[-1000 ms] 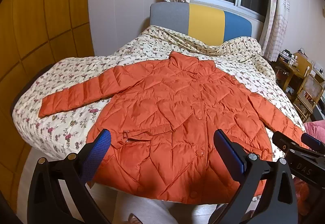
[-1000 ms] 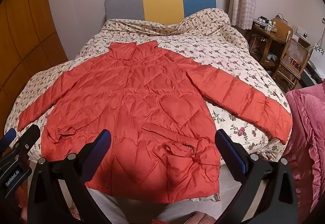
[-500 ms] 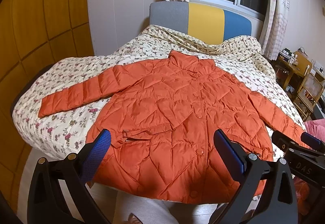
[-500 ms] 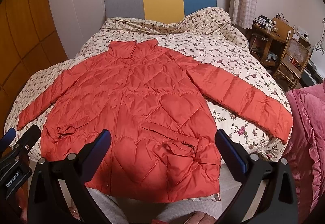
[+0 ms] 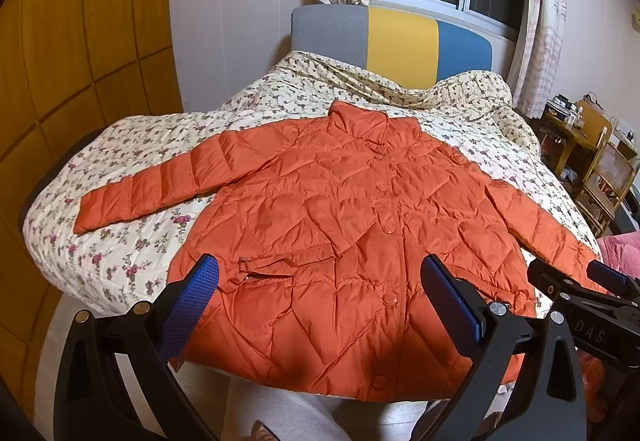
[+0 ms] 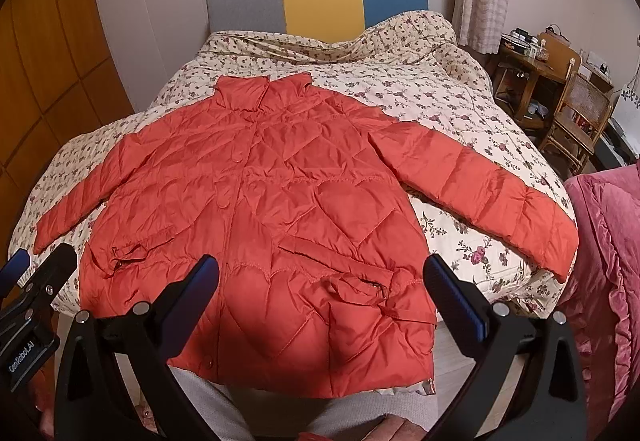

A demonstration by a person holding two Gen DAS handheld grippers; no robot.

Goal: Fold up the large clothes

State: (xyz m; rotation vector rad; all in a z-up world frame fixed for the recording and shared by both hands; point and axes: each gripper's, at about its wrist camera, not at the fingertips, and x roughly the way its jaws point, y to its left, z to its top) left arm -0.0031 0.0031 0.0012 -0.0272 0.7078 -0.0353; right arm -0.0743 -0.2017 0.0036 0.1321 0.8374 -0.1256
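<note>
An orange quilted puffer jacket [image 5: 344,225] lies face up and buttoned on the floral bedspread [image 5: 132,245], sleeves spread to both sides, hem hanging over the bed's near edge. It also shows in the right wrist view [image 6: 272,209]. My left gripper [image 5: 320,297] is open and empty, held above the hem. My right gripper [image 6: 320,293] is open and empty, also above the hem. The right gripper's tip shows at the right edge of the left wrist view [image 5: 580,289]. The left gripper's tip shows at the left edge of the right wrist view [image 6: 36,273].
The bed has a grey, yellow and blue headboard [image 6: 320,1] under a curtained window. A wooden wardrobe [image 5: 72,41] stands on the left. A wooden desk and chair [image 6: 568,101] stand on the right. A pink blanket [image 6: 608,261] lies at the right edge.
Both grippers have risen very slightly and stay open. The jacket has not moved.
</note>
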